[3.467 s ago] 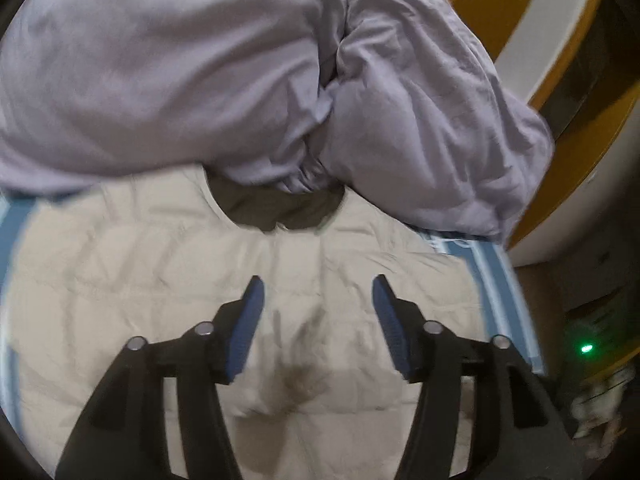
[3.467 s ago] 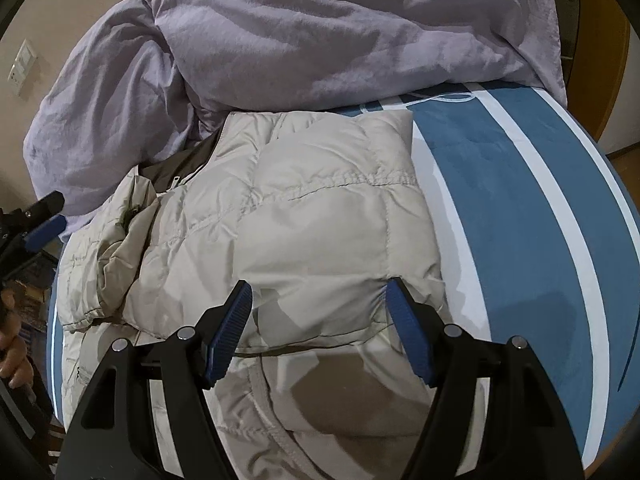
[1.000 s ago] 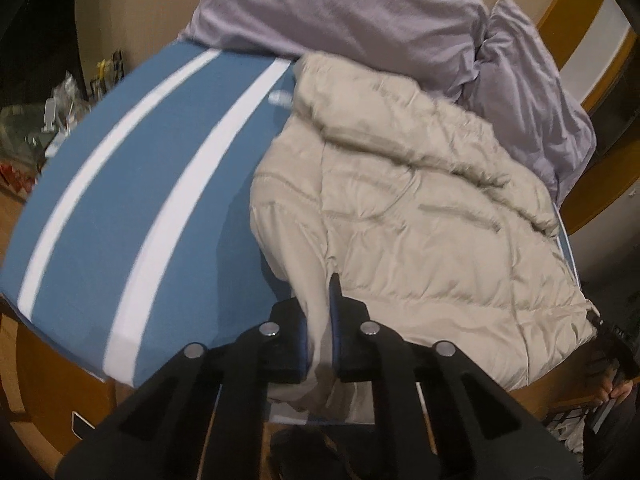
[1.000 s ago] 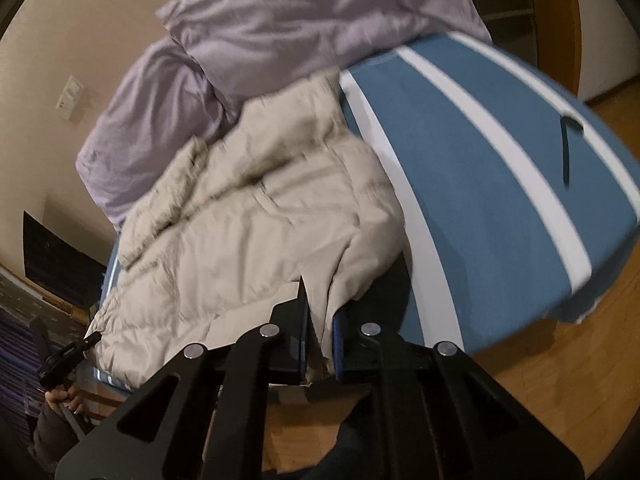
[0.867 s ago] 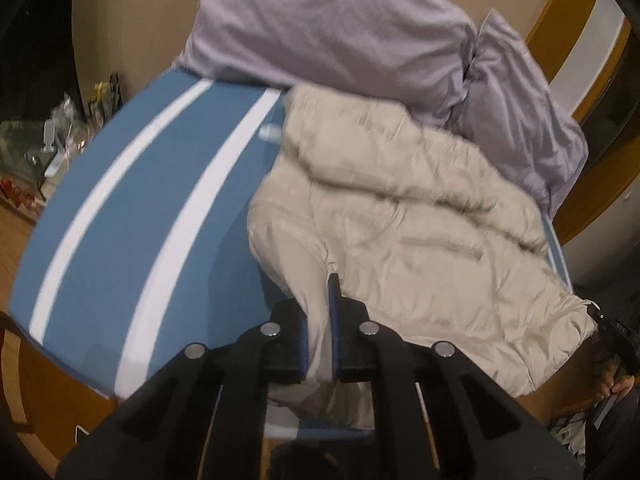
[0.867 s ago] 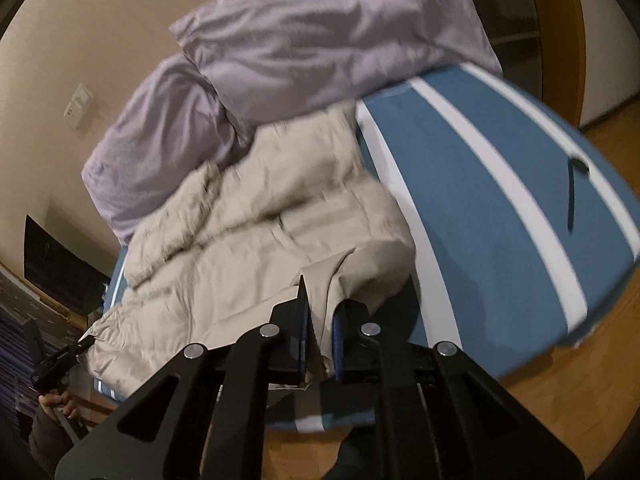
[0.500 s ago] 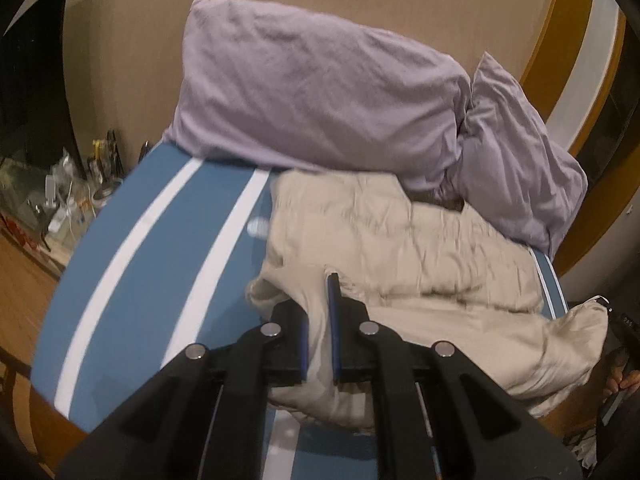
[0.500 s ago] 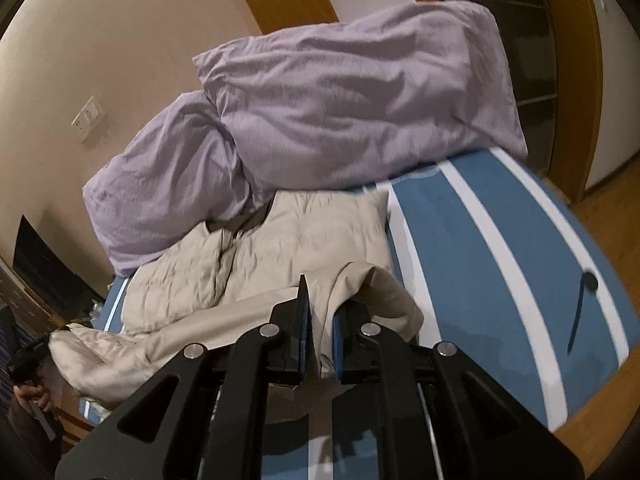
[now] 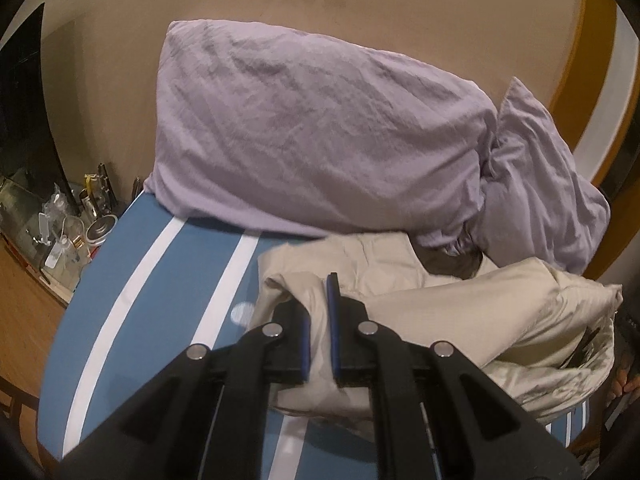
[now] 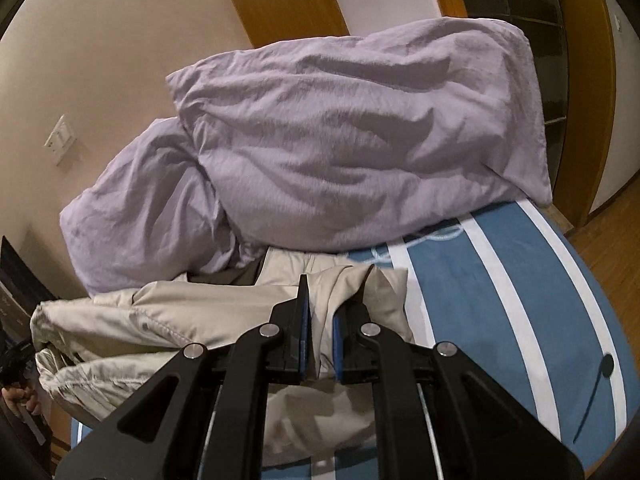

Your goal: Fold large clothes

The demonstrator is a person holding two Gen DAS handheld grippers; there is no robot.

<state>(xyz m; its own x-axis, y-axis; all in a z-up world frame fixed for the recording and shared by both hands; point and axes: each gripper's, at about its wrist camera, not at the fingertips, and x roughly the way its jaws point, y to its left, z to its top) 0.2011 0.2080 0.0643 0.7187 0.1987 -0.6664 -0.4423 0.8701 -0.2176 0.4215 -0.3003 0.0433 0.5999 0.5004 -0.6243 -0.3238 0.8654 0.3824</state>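
Jacket [image 9: 460, 312], beige, bunched on blue striped bed [image 9: 132, 312] below lilac pillows [image 9: 320, 144]; I've got L gripper [image 9: 319, 316] & R gripper [image 10: 320, 320] both pinching its fabric.

Dim warm light, fisheye-bent edges, perhaps slight blur.

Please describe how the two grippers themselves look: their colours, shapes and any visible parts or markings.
Both the left gripper and the right gripper look alike: matte black, angular linkage arms with cut-out openings, joined by round silver pins. Each has two flat black fingers lined with blue pads. No cables, labels or sleeves can be seen in either wrist view.
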